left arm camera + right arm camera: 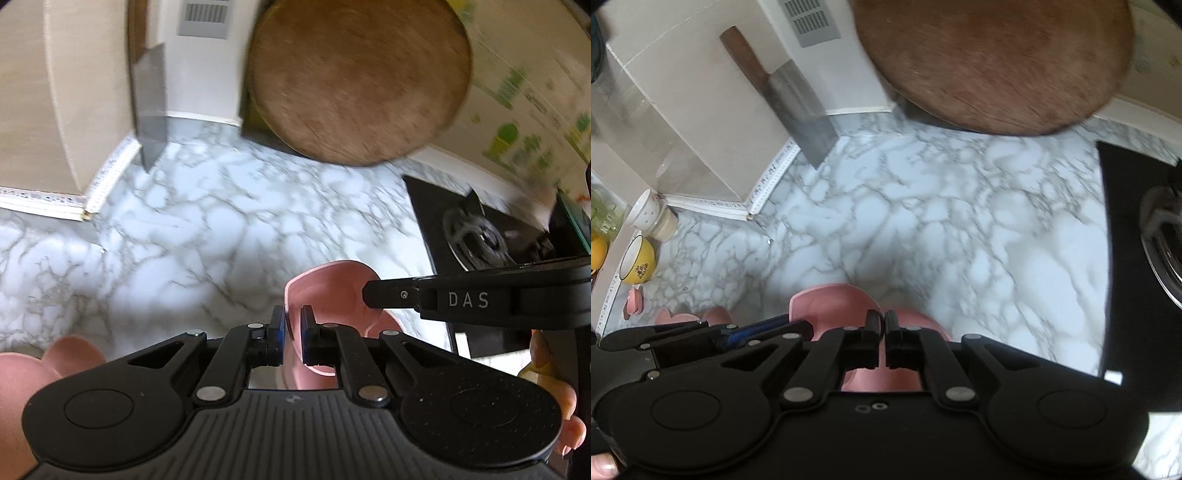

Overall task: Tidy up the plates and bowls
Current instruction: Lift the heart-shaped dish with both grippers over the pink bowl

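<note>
Both grippers grip one pink bowl above the marble surface: left gripper jaws clamp its near-left rim, right gripper jaws its right.

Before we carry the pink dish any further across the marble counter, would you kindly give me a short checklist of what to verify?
1. Left gripper clamped on the pink dish rim: ok.
2. Right gripper clamped on the same rim: ok.
3. Dish lifted off the marble counter: cannot tell.
4. Counter ahead free of obstacles: ok.
5. Cleaver and round wooden board stay far off against the wall: ok.
6. Picture sharp enough for fine judgement: not ok, motion blur.
</note>
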